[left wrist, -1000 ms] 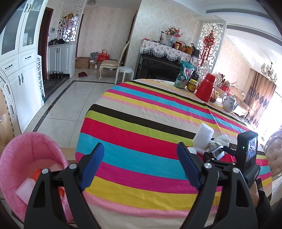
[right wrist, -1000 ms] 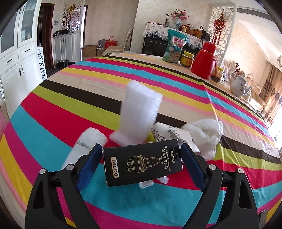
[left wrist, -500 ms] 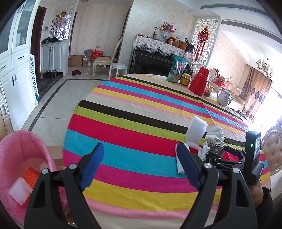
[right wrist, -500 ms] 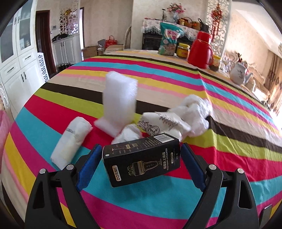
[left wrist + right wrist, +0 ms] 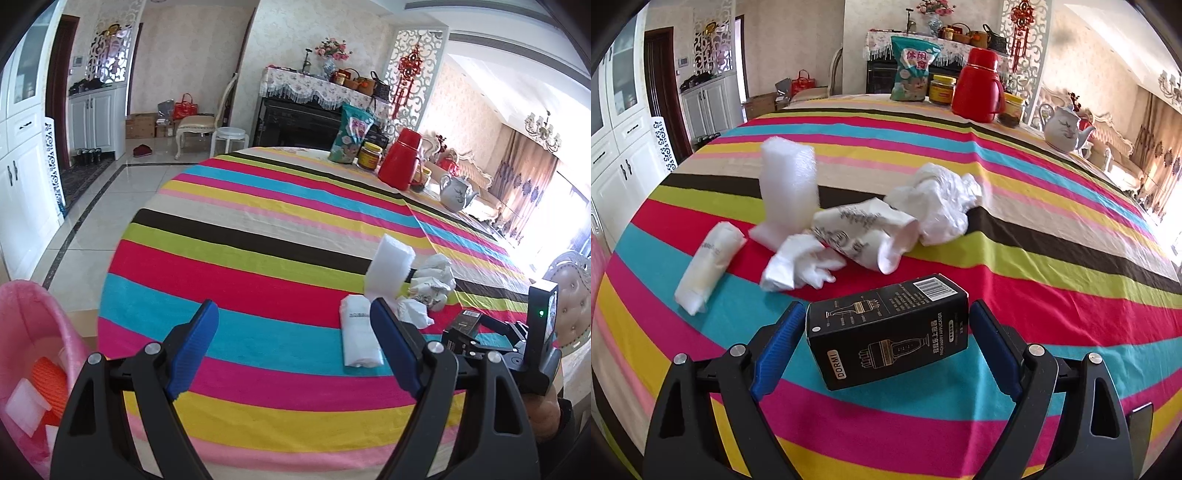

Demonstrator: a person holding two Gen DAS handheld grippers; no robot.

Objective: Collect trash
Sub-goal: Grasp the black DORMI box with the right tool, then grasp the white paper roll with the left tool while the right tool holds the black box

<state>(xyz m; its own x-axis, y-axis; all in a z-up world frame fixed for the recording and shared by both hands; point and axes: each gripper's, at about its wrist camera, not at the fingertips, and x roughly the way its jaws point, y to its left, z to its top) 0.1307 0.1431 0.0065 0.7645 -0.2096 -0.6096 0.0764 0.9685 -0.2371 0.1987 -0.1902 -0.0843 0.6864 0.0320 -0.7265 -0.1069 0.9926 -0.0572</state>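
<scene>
The black box (image 5: pixel 888 332) is clamped across its length in the right tongs (image 5: pixel 886 345) and has been carried back from the litter pile (image 5: pixel 849 229), now farther off on the tabletop (image 5: pixel 1034 280). The left tongs (image 5: pixel 291 349) hang released and empty; the pink bin (image 5: pixel 26 332) has slid toward the left edge, so the drop remains undone.

The tablecloth (image 5: pixel 1034 229) is striped in red, turquoise, magenta, yellow, lime, black, pink and cream. On it, near the black box (image 5: pixel 886 332) with gold line drawings and a white barcode, lie white wrappers (image 5: pixel 934 203) and white foam (image 5: pixel 788 184). Beyond the box stands a red flask (image 5: pixel 979 86). The bin (image 5: pixel 33 343) is pink.
</scene>
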